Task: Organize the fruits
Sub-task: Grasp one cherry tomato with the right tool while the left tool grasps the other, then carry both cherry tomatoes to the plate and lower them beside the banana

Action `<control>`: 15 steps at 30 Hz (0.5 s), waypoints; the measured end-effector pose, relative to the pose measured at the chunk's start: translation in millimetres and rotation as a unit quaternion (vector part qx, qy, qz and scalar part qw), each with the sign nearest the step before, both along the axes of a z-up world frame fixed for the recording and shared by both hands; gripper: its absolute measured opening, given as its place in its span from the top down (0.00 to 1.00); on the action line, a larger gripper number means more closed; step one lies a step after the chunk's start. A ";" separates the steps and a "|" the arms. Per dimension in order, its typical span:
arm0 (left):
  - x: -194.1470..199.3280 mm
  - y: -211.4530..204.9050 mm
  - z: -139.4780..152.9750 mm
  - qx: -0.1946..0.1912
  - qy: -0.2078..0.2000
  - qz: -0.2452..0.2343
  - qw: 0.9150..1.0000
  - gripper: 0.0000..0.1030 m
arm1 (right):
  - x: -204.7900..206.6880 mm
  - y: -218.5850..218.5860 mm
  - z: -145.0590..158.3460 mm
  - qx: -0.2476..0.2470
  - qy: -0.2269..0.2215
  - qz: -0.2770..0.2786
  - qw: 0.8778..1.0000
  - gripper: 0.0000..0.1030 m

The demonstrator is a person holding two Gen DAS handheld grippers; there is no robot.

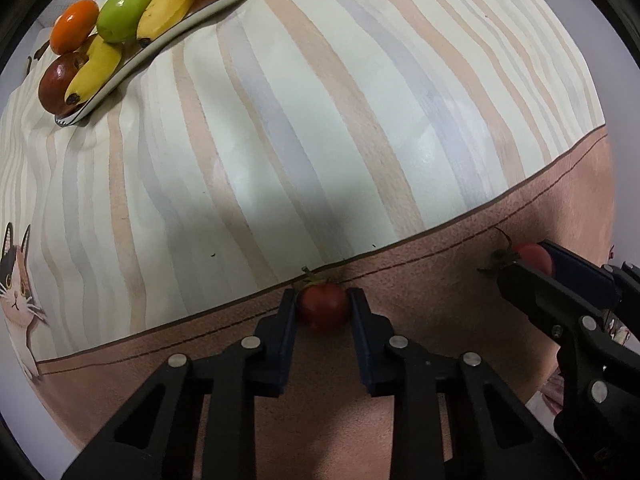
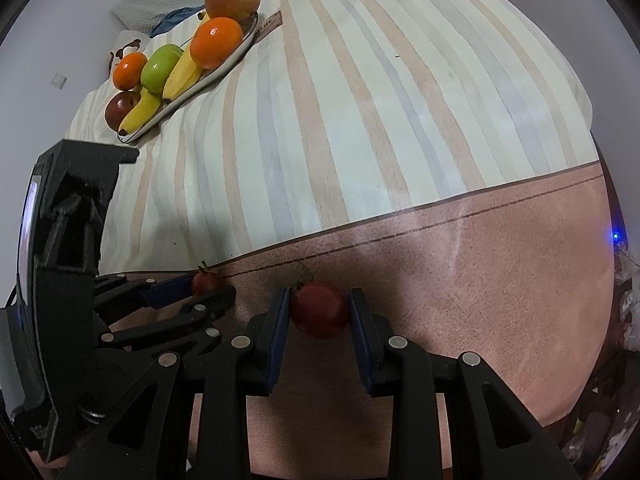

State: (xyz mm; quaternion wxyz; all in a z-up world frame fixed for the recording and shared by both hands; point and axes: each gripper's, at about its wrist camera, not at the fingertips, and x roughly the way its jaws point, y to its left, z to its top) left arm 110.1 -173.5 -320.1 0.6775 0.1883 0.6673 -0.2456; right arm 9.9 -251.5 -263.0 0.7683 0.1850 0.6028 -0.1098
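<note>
My left gripper is shut on a small red tomato with a green stem, over the pink border of the cloth. My right gripper is shut on a larger red tomato. Each gripper shows in the other's view: the right gripper at the right with its tomato, the left gripper at the left with its tomato. A long white plate at the far left holds oranges, a green apple, bananas and a dark red apple.
The striped tablecloth with a pink border covers the table. A cat print is on the cloth's left edge. The table edge curves along the right side. Clutter lies beyond the right edge.
</note>
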 end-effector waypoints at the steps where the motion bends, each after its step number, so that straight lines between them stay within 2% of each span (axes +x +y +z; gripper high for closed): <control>1: 0.1 1.8 2.5 0.000 -0.002 0.002 1.000 0.77 | -0.4 -0.1 1.2 0.000 -0.001 0.000 1.000 0.69; 7: 9.8 14.3 27.4 -0.015 -0.017 0.013 1.000 0.78 | 3.0 -0.6 9.8 -0.004 -0.011 0.002 1.000 0.69; 15: 28.1 33.8 79.7 -0.037 -0.072 0.030 0.996 0.78 | 25.6 10.6 33.1 -0.017 -0.041 0.028 0.999 0.69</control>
